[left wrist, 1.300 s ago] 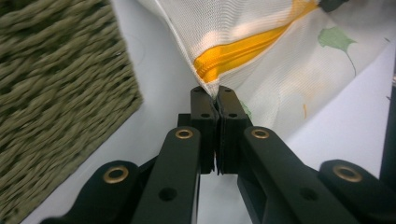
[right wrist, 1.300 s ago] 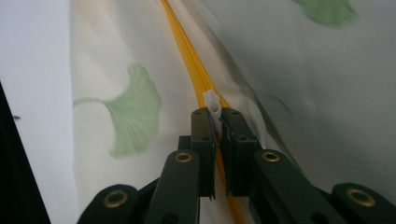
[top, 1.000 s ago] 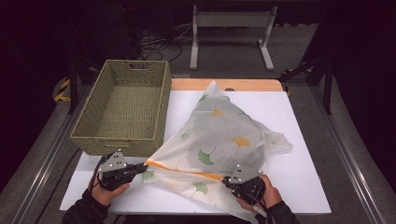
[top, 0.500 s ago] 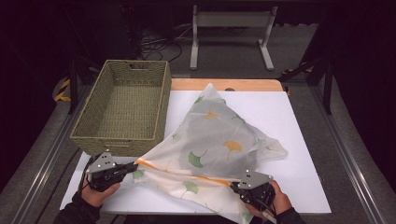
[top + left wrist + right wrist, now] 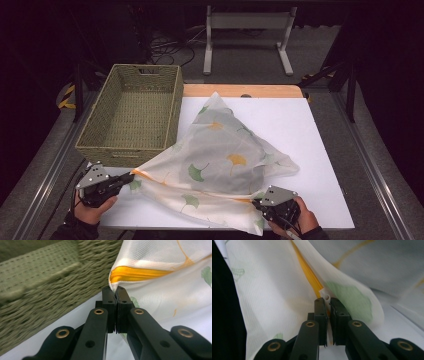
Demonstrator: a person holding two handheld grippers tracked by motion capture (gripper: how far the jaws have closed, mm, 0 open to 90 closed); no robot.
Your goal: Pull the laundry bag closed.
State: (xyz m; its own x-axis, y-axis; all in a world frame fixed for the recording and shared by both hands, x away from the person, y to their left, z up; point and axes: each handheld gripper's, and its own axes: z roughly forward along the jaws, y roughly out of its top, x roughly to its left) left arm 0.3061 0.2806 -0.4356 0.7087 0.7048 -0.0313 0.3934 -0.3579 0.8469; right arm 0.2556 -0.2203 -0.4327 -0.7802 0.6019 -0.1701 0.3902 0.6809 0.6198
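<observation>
A white mesh bag printed with green and yellow leaves lies across the white tabletop, partly draped and peaked toward the back. An orange zipper runs along its front edge. My left gripper at the front left is shut on the bag's corner, just past the zipper's end. At the front right, my right gripper is shut on the zipper's white pull tab, with orange zipper tape leading away from it. The bag's front edge hangs stretched between the two grippers.
A woven olive basket, with nothing in it, stands at the left, right behind the left gripper; its wall is close in the left gripper view. Bare white tabletop extends to the right of the bag. A metal stand sits beyond the table.
Both grippers have moved apart and toward the table's front edge, the left one farther left, the right one farther right. The bag's front edge has stretched wider between them.
</observation>
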